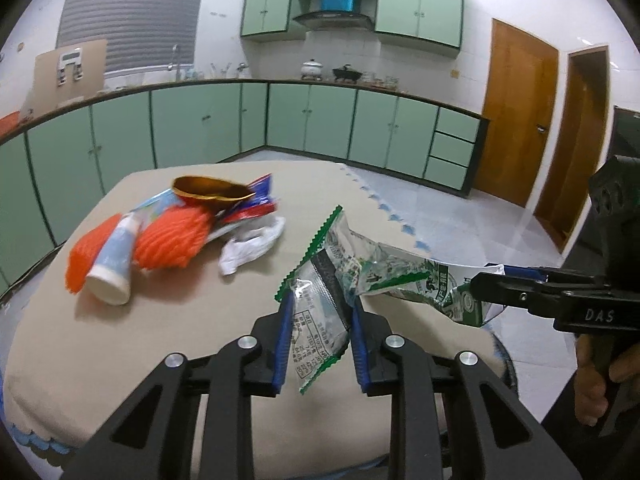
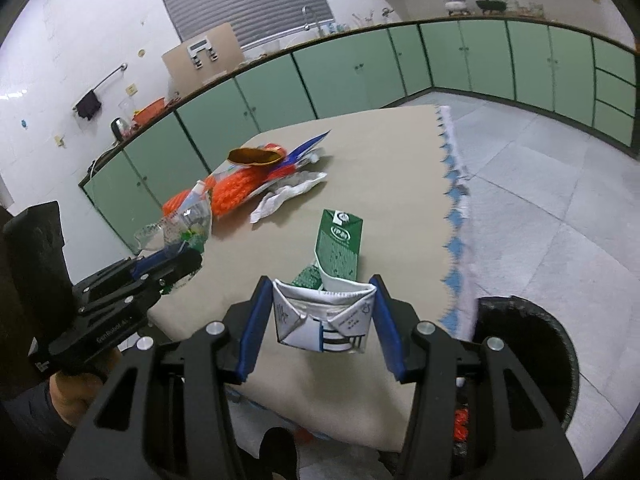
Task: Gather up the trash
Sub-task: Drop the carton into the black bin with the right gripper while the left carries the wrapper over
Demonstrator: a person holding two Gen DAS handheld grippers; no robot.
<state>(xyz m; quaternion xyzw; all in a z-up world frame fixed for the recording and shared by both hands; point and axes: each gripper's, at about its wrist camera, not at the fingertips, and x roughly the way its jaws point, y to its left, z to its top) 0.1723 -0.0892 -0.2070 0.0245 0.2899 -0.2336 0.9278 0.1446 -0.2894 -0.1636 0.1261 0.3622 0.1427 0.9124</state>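
Right wrist view: black bin (image 2: 532, 344) seen only here.
Left gripper (image 1: 320, 320): clamped on one clear wrapper (image 1: 320, 300).
Right gripper (image 2: 322, 316): clamped on one green carton (image 2: 338, 248).

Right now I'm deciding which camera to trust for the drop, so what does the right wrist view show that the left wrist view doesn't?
Only the right wrist view shows the black bin beside the table, and the right gripper clamped on the green milk carton. Only the left wrist view shows the left gripper pinching the clear green-edged wrapper, plus the wooden doors. Both show the orange net pile on the table.
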